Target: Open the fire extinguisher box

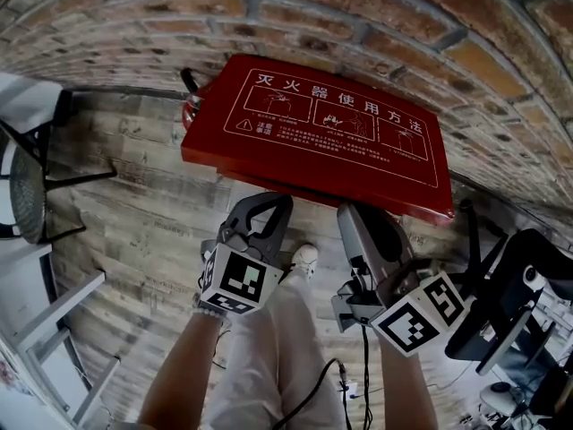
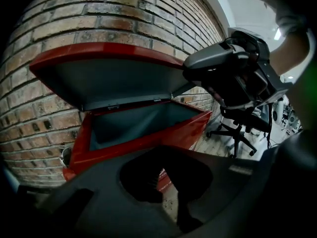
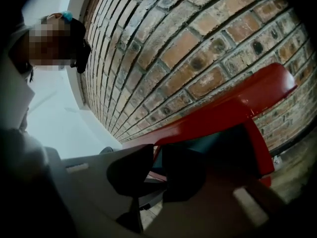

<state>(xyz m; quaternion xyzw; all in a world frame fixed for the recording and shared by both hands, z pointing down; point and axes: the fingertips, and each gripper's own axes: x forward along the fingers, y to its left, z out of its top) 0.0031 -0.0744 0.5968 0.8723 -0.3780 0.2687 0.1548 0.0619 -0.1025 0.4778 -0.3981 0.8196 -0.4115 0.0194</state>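
Observation:
The red fire extinguisher box [image 2: 143,133] stands against the brick wall with its lid [image 1: 313,124] raised; white instruction pictures cover the lid's top. From the left gripper view the lid [image 2: 99,78] is tilted up and the dark inside of the box shows. My right gripper [image 1: 351,213] reaches under the lid's front edge, and in the left gripper view this right gripper [image 2: 190,71] sits closed on the lid's right front corner. In the right gripper view the red lid [image 3: 223,113] fills the space past the right gripper [image 3: 157,155]. My left gripper [image 1: 266,202] hangs just below the lid, shut and holding nothing.
A brick wall [image 1: 358,25] runs behind the box. A black office chair [image 1: 510,294] stands at the right, a metal frame [image 1: 36,177] at the left. The person's leg and a white shoe [image 1: 304,260] are on the wood floor [image 1: 134,240] under the grippers.

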